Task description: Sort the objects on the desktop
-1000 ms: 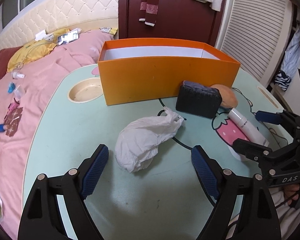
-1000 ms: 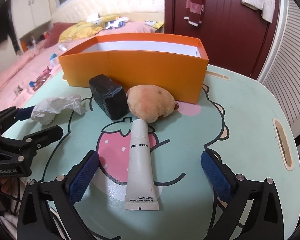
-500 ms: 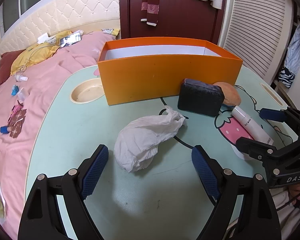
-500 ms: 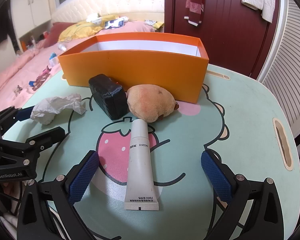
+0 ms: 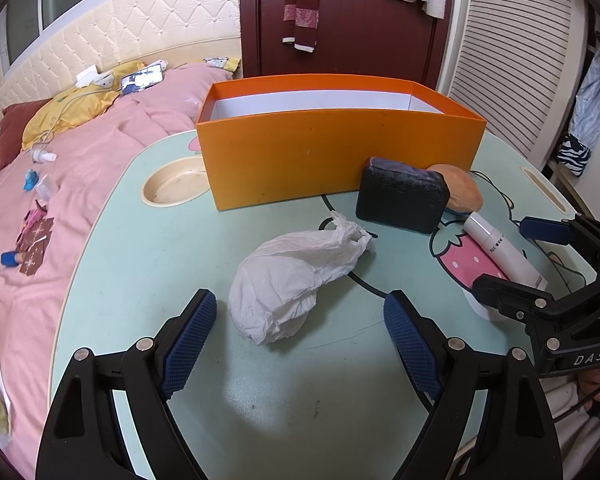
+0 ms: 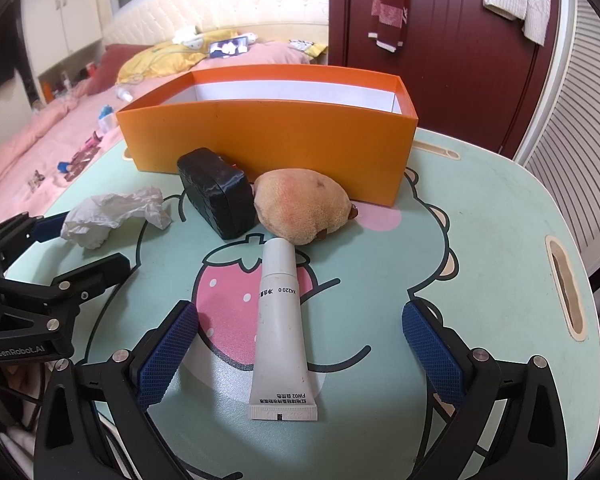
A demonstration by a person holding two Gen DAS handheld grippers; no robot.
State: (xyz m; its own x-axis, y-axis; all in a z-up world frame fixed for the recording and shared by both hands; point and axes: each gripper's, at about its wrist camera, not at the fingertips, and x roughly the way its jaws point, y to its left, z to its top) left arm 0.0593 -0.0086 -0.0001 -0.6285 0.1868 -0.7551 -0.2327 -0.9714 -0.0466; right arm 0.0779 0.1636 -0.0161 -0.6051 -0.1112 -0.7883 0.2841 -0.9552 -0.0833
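A crumpled white tissue [image 5: 296, 276] lies on the mint table just ahead of my left gripper [image 5: 300, 336], which stands open around its near end without touching it. A white tube [image 6: 282, 320] lies lengthwise between the spread fingers of my open right gripper [image 6: 300, 344], untouched. Behind them a black pouch [image 6: 218, 192] and a tan plush toy [image 6: 304, 206] rest against the front wall of an open orange box [image 6: 268, 144]. The same orange box [image 5: 340, 160], black pouch [image 5: 402, 198] and white tube [image 5: 504, 252] show in the left wrist view.
The mint table [image 5: 160, 264] has a round cup recess [image 5: 176, 186] at its left and a slot [image 6: 566, 288] at its right. A pink bed [image 5: 60, 184] with small items lies beyond the left edge. A dark door [image 6: 452, 40] stands behind.
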